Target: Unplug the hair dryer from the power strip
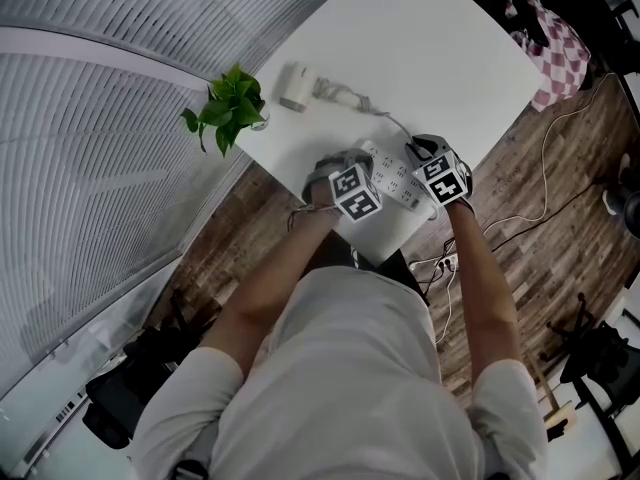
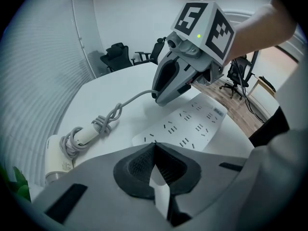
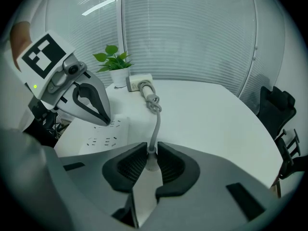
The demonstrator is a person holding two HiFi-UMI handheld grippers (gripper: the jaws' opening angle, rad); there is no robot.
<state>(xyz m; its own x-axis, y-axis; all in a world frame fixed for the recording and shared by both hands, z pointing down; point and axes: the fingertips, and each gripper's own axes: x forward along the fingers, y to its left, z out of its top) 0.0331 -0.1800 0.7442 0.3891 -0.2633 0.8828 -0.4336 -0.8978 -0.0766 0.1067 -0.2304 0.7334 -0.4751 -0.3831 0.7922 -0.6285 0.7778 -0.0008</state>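
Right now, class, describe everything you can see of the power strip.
The power strip is a flat white plastic bar with rounded corners and rows of slot sockets. It lies flat near the edge of the white table. The tip of the shut left gripper rests on it; the right gripper, shut on the plug, stands at one end. Whether the plug is seated is hidden.

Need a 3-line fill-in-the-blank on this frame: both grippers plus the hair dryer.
1. The right gripper grips the ____ of the hair dryer.
2. The hair dryer lies next to a potted ____.
3. The left gripper, pointing at the power strip, has its jaws ____ (open/shut).

Missing words: plug; plant; shut.
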